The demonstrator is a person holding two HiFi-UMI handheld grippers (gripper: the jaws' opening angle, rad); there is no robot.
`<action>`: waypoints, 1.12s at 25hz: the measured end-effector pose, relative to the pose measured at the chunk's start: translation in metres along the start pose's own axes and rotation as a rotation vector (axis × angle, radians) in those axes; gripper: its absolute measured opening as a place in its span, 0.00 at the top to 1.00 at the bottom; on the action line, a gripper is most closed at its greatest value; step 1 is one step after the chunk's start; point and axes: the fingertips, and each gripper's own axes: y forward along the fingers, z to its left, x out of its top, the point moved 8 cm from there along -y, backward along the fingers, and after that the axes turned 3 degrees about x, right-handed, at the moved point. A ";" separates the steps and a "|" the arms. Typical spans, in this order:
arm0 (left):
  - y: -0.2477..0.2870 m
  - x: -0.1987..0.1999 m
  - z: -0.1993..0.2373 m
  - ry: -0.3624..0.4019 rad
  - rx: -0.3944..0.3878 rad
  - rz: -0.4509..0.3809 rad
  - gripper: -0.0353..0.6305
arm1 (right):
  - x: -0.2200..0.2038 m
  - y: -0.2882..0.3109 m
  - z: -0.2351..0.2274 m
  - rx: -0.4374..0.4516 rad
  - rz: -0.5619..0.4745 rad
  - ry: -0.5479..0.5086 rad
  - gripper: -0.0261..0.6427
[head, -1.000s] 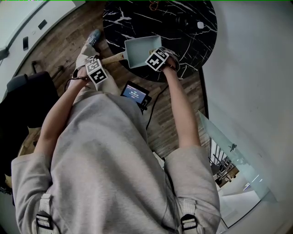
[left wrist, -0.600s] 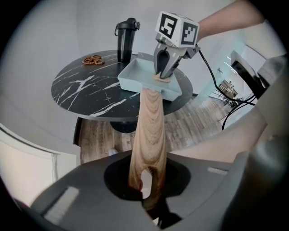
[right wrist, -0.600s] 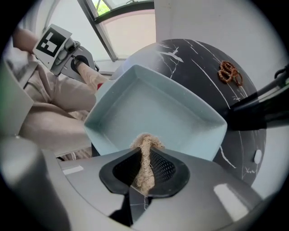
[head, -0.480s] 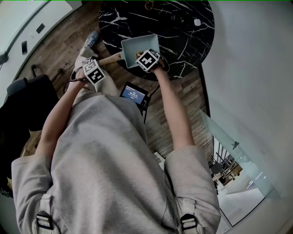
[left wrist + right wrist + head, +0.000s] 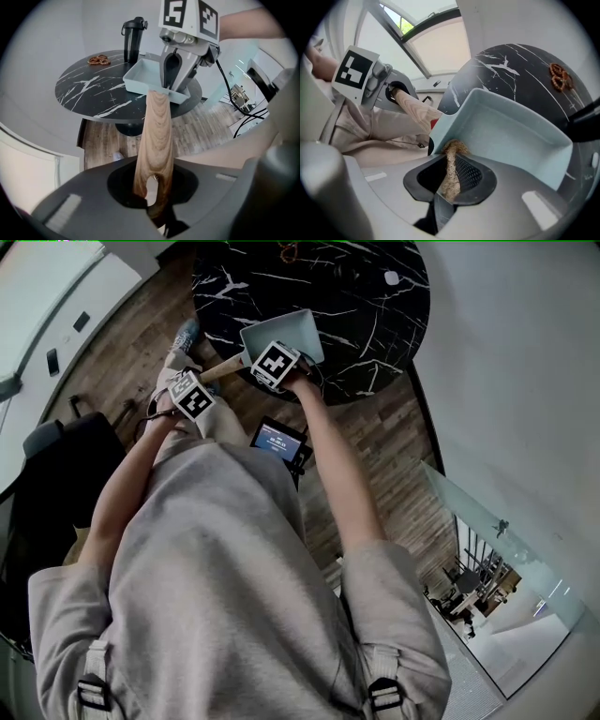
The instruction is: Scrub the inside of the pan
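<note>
A pale blue square pan [image 5: 292, 326] sits at the near edge of the black marble table [image 5: 366, 315]. Its wooden handle [image 5: 157, 131] points toward me. The handle runs between the jaws of my left gripper [image 5: 154, 199], which is shut on it; these jaws have just been opening a little. My right gripper [image 5: 449, 185] is shut on a tan fibre scrubber [image 5: 451, 171]. The scrubber's tip presses into the pan's [image 5: 511, 136] near corner beside the handle. In the head view the right gripper [image 5: 275, 365] hangs over the pan's handle side, close to the left gripper [image 5: 194, 394].
A black bottle [image 5: 133, 37] and some pretzels [image 5: 98, 60] stand at the table's far side. A small screen device [image 5: 279, 442] with a cable lies on the wooden floor under my arms. A dark chair [image 5: 56, 465] is at my left, and a glass panel [image 5: 487, 521] at my right.
My right gripper has slid left across the pan with the scrubber, from the right side to the corner by the handle. The left gripper has stayed on the handle.
</note>
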 end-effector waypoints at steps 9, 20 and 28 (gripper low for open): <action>-0.010 -0.003 0.014 0.032 0.114 0.018 0.76 | -0.016 -0.046 0.008 0.138 -0.381 0.259 0.86; -0.088 -0.021 0.004 0.027 0.144 -0.238 0.72 | -0.065 -0.141 0.058 0.221 -1.132 0.482 0.85; -0.167 0.003 -0.036 0.053 0.207 -0.527 0.80 | -0.095 -0.210 0.132 -0.031 -1.416 0.474 0.84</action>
